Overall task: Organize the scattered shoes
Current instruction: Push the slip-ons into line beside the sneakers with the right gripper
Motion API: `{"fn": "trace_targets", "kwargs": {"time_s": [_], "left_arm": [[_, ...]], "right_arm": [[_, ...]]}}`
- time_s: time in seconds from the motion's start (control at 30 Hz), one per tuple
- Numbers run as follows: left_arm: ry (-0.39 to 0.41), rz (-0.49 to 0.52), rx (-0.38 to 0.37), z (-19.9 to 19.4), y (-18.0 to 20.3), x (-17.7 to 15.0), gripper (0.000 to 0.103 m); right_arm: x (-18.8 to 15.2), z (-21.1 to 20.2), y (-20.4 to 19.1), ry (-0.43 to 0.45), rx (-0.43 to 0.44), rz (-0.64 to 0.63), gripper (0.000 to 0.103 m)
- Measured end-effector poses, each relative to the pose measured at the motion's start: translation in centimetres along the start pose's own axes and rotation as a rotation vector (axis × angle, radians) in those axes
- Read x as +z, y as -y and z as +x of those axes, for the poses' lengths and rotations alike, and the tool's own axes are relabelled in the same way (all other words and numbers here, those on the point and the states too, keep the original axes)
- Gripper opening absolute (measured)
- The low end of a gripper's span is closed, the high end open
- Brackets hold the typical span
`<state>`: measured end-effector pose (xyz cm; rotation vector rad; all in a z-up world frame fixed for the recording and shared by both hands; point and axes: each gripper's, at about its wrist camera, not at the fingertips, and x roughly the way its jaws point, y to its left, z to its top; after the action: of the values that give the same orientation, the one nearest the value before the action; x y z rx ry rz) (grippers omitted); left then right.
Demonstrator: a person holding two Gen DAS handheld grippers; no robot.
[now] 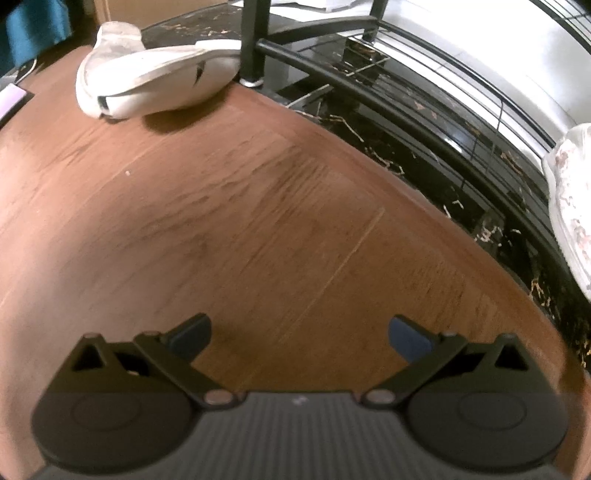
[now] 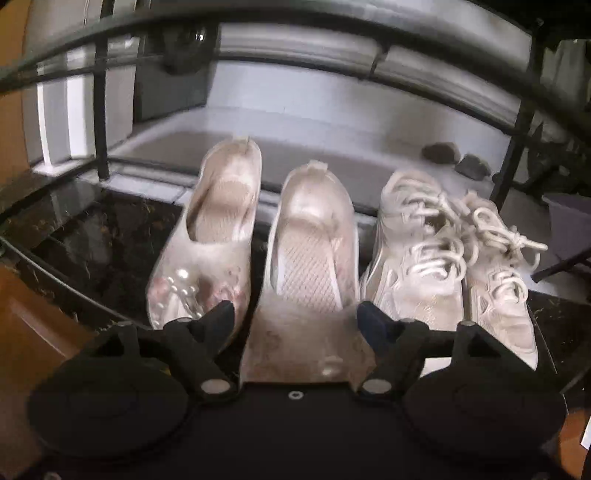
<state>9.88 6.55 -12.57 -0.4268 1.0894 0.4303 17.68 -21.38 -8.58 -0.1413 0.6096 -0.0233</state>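
Observation:
In the left wrist view my left gripper [image 1: 299, 338] is open and empty over the wooden floor [image 1: 221, 221]. A white slip-on shoe [image 1: 155, 85] lies on its side far ahead at the upper left, by a black rack leg [image 1: 253, 40]. In the right wrist view my right gripper [image 2: 295, 321] is wide around the toe of a pale floral slipper [image 2: 310, 258] resting on the black marble shelf [image 2: 103, 236]. Its mate [image 2: 210, 236] with pearl beads stands to the left. A pair of white laced sneakers [image 2: 443, 266] stands to the right.
The black metal shoe rack [image 1: 406, 110] with wire rails runs along the right of the left wrist view, with a floral shoe's edge [image 1: 570, 206] at the far right. A rack bar [image 2: 295, 22] crosses above the shoes. Two dark stones [image 2: 458, 158] lie on the grey floor behind.

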Motion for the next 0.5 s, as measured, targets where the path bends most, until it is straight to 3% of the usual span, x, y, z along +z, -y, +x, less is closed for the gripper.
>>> {"fn": "trace_targets", "kwargs": {"time_s": [0.1,0.2,0.3,0.5], "left_arm": [[-0.008,-0.003,0.002,0.2,0.0,-0.1,0.102],[-0.012,0.004,0.004,0.3,0.2,-0.2,0.102],[0.0,0.011,0.006,0.3,0.3,-0.2,0.102],[0.024,0.03,0.0,-0.1,0.6,-0.3,0.102]], "right_arm": [[0.7,1.8,1.3,-0.056,0.034,0.081,0.068],[1.0,2.0,1.2,-0.066,0.053,0.09,0.049],[0.5,1.3,0.7,-0.019,0.047,0.062,0.039],[0.6,-0.1,0.4,0.095,0.03,0.107,0.032]]}}
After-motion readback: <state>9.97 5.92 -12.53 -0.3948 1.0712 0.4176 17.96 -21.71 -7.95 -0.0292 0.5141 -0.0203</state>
